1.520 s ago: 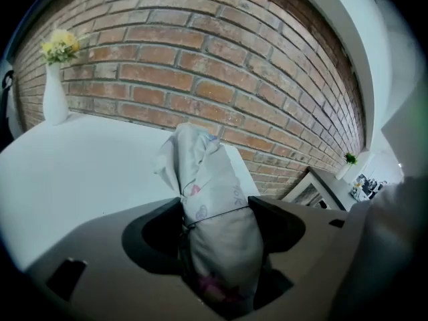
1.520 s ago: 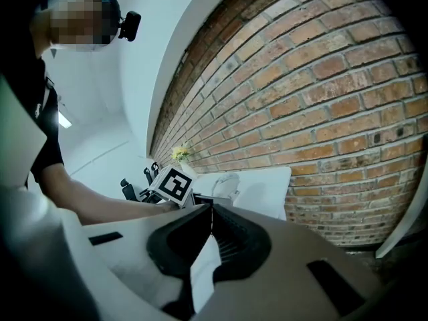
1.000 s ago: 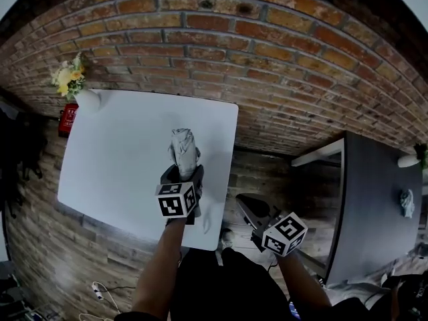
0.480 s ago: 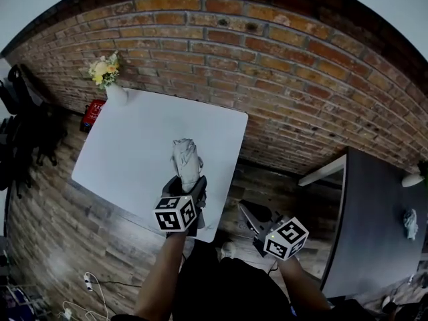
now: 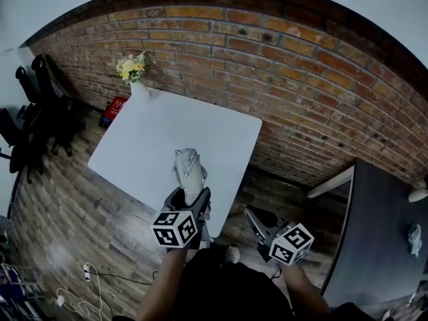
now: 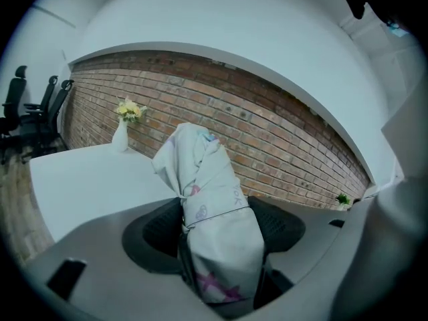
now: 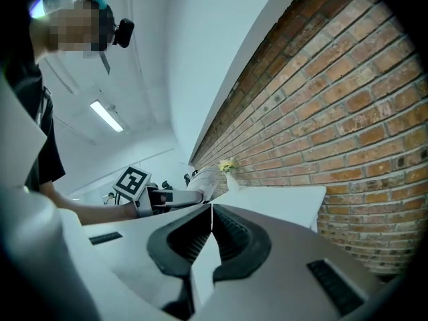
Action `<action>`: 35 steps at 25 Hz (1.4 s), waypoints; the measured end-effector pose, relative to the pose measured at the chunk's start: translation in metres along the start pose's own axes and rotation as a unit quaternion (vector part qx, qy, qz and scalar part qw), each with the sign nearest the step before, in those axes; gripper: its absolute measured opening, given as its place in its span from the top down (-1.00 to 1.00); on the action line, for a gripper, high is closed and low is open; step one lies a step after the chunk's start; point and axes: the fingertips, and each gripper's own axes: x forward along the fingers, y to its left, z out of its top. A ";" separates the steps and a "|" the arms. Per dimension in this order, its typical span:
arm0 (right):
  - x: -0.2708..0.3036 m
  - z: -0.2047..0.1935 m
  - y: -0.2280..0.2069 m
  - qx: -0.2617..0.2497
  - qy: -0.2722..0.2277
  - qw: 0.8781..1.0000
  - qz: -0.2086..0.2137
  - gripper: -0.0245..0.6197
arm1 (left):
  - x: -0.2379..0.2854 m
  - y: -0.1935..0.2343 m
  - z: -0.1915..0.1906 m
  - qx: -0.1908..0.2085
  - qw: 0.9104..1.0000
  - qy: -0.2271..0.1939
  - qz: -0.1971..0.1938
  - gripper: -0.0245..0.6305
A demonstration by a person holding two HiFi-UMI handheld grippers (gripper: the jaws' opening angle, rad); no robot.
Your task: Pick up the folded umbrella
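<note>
The folded umbrella [image 5: 189, 172], pale grey-white fabric with small pink and purple prints, is bunched and tied with a thin cord. My left gripper [image 5: 190, 199] is shut on its lower part, its jaws wide around the bundle, and holds it above the near edge of the white table [image 5: 167, 129]. In the left gripper view the umbrella [image 6: 214, 212] fills the space between the dark pads and its top sticks out forward. My right gripper [image 5: 257, 218] hangs off the table to the right, shut and empty, its pads together in the right gripper view [image 7: 211, 212].
A white vase of yellow flowers [image 5: 134, 72] stands at the table's far left corner. A brick wall [image 5: 301, 79] runs behind the table. Black chairs [image 5: 37, 105] and a red box [image 5: 114, 110] are at the left. A dark table [image 5: 384, 233] is at the right, cables [image 5: 73, 293] on the floor.
My left gripper has risen with the umbrella and drawn back toward the table's near edge. The right gripper has lifted slightly, still shut.
</note>
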 end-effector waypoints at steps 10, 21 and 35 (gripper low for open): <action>0.019 0.019 0.029 -0.022 -0.009 1.000 0.020 0.85 | -0.042 0.012 0.019 -0.007 1.000 -0.028 -0.007 -0.03; 0.030 0.053 0.058 -0.033 -0.060 0.998 -0.008 0.86 | -0.077 0.027 0.066 -0.024 0.995 -0.069 -0.064 -0.03; 0.026 0.059 0.067 -0.048 -0.075 0.995 -0.054 0.86 | -0.093 0.047 0.094 -0.039 0.988 -0.102 -0.106 -0.03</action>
